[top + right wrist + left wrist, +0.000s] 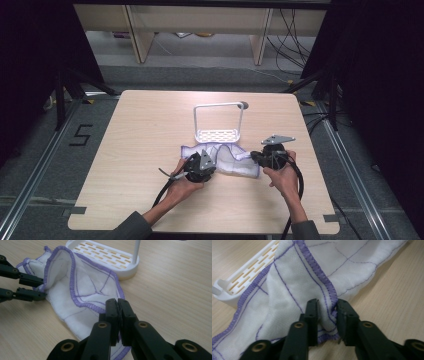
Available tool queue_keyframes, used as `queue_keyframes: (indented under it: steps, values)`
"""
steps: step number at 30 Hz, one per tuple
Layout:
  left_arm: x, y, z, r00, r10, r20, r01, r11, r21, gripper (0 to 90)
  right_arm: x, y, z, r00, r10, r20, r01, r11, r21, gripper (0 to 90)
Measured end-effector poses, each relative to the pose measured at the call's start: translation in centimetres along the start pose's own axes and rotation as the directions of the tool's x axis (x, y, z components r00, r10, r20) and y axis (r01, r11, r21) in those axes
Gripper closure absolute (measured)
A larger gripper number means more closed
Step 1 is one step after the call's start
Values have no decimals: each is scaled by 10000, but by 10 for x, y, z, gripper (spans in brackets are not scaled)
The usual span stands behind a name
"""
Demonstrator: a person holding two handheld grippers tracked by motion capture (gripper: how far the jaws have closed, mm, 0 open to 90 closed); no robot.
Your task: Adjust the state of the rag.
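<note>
Work in hand: the person is gripping a white cloth (224,159) at two places, apparently to lift or spread it; that is a judgement from the grip points.
Cloth position: it is lying crumpled on the wooden table (135,130), between the two grippers and just in front of the white rack (218,123), with its far edge touching the rack's base.
Left gripper (327,312): its jaws are pinching a bunched fold of the cloth at the purple hem, with fabric filling the gap between them.
Right gripper (117,315): its jaws are pressing nearly together on the cloth's near edge, clamping a thin layer.
Why held so: taking opposite edges is likely letting the hands pull the cloth flat.
Cloth material: thin, soft woven gauze with a purple overlocked border and purple quilting lines.
Rack: rigid white plastic, a slotted base with a tall loop handle standing upright.
Table: pale wood grain, smooth.
</note>
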State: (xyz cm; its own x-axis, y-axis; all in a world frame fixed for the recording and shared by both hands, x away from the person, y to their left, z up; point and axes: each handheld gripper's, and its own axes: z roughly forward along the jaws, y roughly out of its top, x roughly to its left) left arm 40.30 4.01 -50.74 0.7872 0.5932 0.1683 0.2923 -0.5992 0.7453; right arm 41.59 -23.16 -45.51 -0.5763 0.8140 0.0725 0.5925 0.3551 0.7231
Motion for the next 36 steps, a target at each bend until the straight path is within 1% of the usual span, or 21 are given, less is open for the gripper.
queue_keyframes:
  steps: [2, 5, 6, 7, 9, 11, 12, 15, 17, 20, 21, 24, 26, 27, 29, 30, 31, 33, 34, 35, 36]
  values:
    - [3, 1, -6, 9996, -116, 262, 120, 9998, -148, 816, -1, 0, -1, 10000, -21, 29, 22, 10000, -42, 878]
    - [10, 2, -20, 9964, -422, 737, 454, 9981, -424, 820, -3, 0, -2, 9998, -210, 34, 211, 9995, -216, 877]
    - [12, 2, -26, 9957, -447, 814, 492, 9973, -551, 822, -2, 0, -3, 10000, -3, -25, 2, 9999, -141, 878]
    - [16, 2, -32, 9946, -423, 948, 482, 9970, -608, 822, -3, 0, -4, 9999, -154, 33, 154, 9995, -279, 878]
    - [24, 1, -45, 9919, -566, 1138, 651, 9953, -718, 823, 0, 0, -9, 9997, 246, -37, -246, 9996, -128, 881]
    - [32, -1, -56, 9887, -682, 1336, 813, 9922, -948, 832, -4, 0, -12, 9997, -218, -60, 215, 9989, -412, 881]
    - [35, -3, -63, 9876, -781, 1362, 927, 9902, -1042, 839, -3, 0, -16, 9999, -4, -134, 0, 9995, -308, 882]
    - [40, -6, -84, 9827, -779, 1678, 985, 9881, -1182, 847, 1, -1, -26, 9994, 94, -319, -108, 9990, -437, 882]
    - [41, -10, -100, 9778, -706, 1972, 978, 9865, -1313, 848, 3, -3, -34, 9975, 3, -703, -55, 9972, -742, 882]
    - [36, -19, -121, 9728, -540, 2253, 884, 9854, -1453, 850, 14, -8, -50, 9965, -448, -699, 385, 9953, -893, 882]
    - [32, -24, -126, 9707, -438, 2362, 803, 9858, -1474, 850, 20, -11, -56, 9960, -240, -862, 167, 9963, -839, 882]
    - [18, -40, -139, 9614, -29, 2752, 382, 9917, -1231, 848, 35, -22, -69, 9919, -846, -950, 759, 9929, -920, 882]
    - [8, -52, -142, 9581, 115, 2862, 255, 9918, -1252, 847, 49, -31, -76, 9896, -737, -1232, 652, 9953, -714, 882]
    - [5, -57, -144, 9551, 232, 2953, 82, 9945, -1046, 847, 53, -36, -79, 9859, -1035, -1314, 932, 9922, -824, 882]
    - [-2, -68, -144, 9493, 82, 3142, 221, 9954, -929, 847, 62, -45, -81, 9818, -1290, -1391, 1208, 9905, -659, 881]
    - [-4, -73, -143, 9491, 144, 3148, 126, 9964, -835, 846, 68, -50, -82, 9829, -1101, -1479, 1048, 9936, -430, 881]
    - [-7, -78, -141, 9483, 73, 3174, 176, 9970, -753, 844, 69, -54, -82, 9790, -1377, -1501, 1330, 9903, -409, 881]
    - [-9, -84, -137, 9504, 144, 3107, 34, 9984, -568, 842, 75, -63, -79, 9783, -1376, -1552, 1383, 9904, -63, 880]
    - [-12, -87, -134, 9502, 31, 3118, 147, 9984, -547, 841, 75, -68, -77, 9766, -1487, -1554, 1503, 9886, -13, 880]
    - [-13, -88, -133, 9521, 135, 3056, -10, 9992, -409, 841, 78, -72, -75, 9787, -1331, -1563, 1373, 9904, 160, 881]
    - [-14, -89, -131, 9506, 318, 3088, -215, 9991, -367, 841, 79, -77, -72, 9777, -1371, -1591, 1430, 9894, 260, 880]
